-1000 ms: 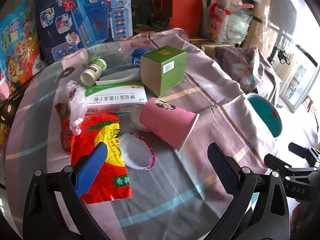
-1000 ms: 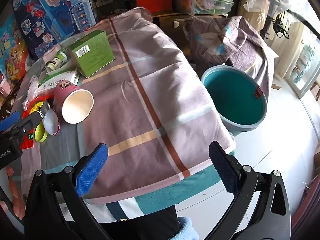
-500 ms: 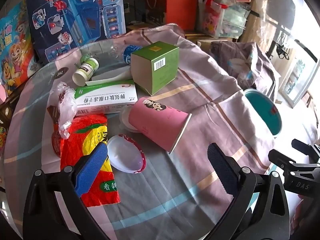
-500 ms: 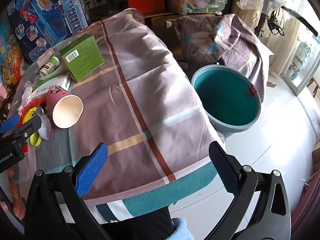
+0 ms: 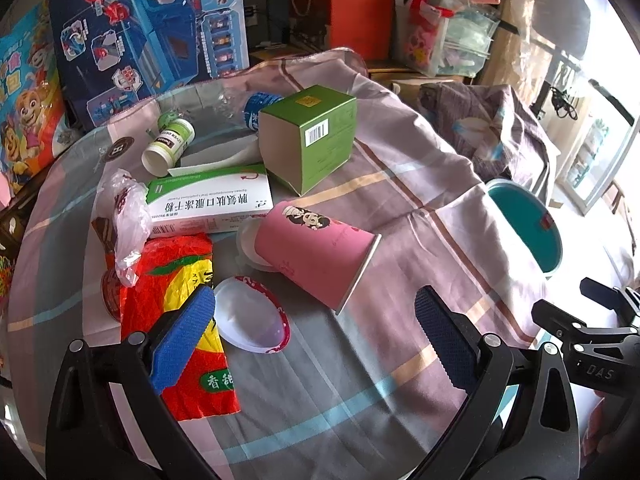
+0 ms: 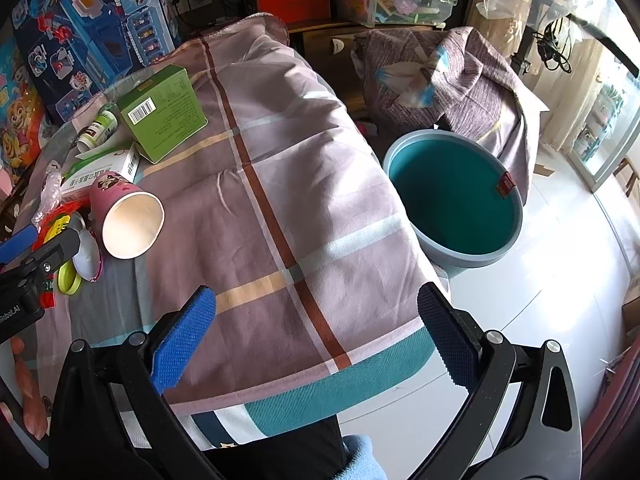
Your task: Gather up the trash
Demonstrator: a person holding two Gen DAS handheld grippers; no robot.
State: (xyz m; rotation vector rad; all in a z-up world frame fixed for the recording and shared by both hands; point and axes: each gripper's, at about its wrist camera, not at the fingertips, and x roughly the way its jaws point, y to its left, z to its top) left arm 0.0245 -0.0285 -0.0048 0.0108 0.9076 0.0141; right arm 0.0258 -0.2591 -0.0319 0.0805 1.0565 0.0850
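Observation:
Trash lies on the cloth-covered table: a pink paper cup (image 5: 320, 256) on its side, a green box (image 5: 308, 140), a white medicine box (image 5: 208, 204), a red wrapper (image 5: 180, 312), a clear lid (image 5: 252, 320), a small bottle (image 5: 170, 146) and a crumpled plastic bag (image 5: 128, 216). My left gripper (image 5: 316, 340) is open and empty, just in front of the lid and cup. My right gripper (image 6: 316, 340) is open and empty above the table's near edge. The cup (image 6: 128, 216) and green box (image 6: 164, 112) also show in the right wrist view. A teal bin (image 6: 456, 196) stands on the floor right of the table.
Toy boxes (image 5: 148, 28) and an orange box (image 5: 356, 4) stand behind the table. A cloth-draped seat (image 6: 452, 76) is behind the bin. A yellow-green ring (image 6: 69, 278) lies near the lid. White floor (image 6: 560, 280) spreads right of the table.
Both grippers have drifted slightly; the trash now sits a little farther left and up in the left wrist view. Both stay open. Nothing was picked up.

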